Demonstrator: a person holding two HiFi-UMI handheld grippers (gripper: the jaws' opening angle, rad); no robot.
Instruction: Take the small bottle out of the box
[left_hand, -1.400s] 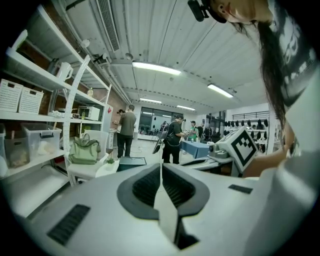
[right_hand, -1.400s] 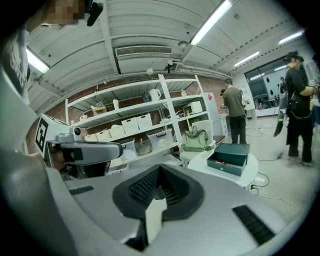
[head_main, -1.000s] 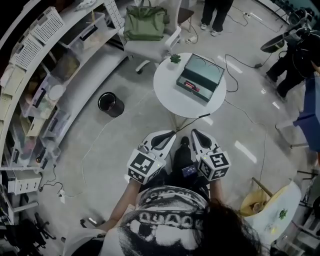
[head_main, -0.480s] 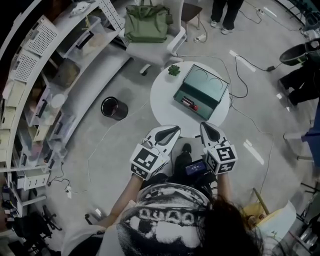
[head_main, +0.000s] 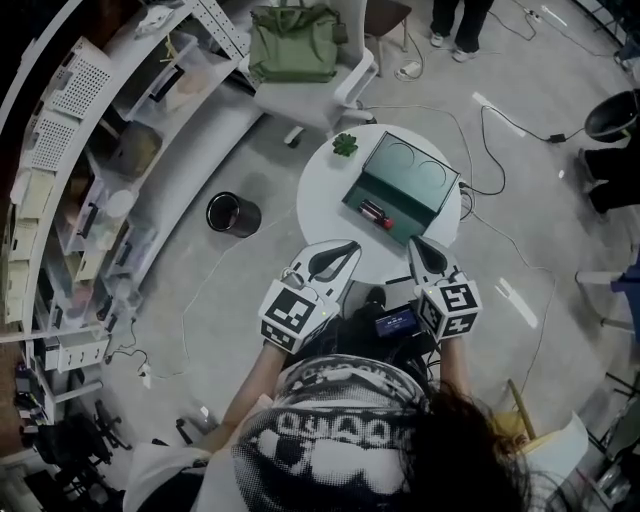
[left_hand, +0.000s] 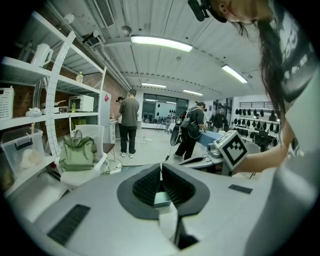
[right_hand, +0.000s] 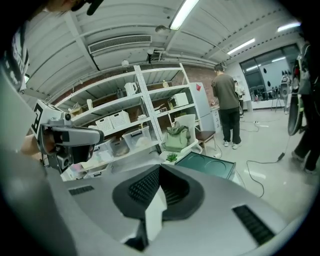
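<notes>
A green box lies open on the round white table, its lid folded back. In its tray lie a dark small item and a red one; which is the small bottle I cannot tell. My left gripper is at the table's near edge, short of the box, jaws shut and empty. My right gripper is level with it on the right, also shut and empty. In the right gripper view the box is ahead beyond the shut tips. In the left gripper view the tips meet.
A small green plant sits on the table behind the box. A white chair with a green bag stands beyond. A black bin is on the floor left, shelves curve along the left, and cables trail right.
Both grippers have moved forward towards the table with the person; the table and box are nearer in the head view. Both pairs of jaws remain closed.
</notes>
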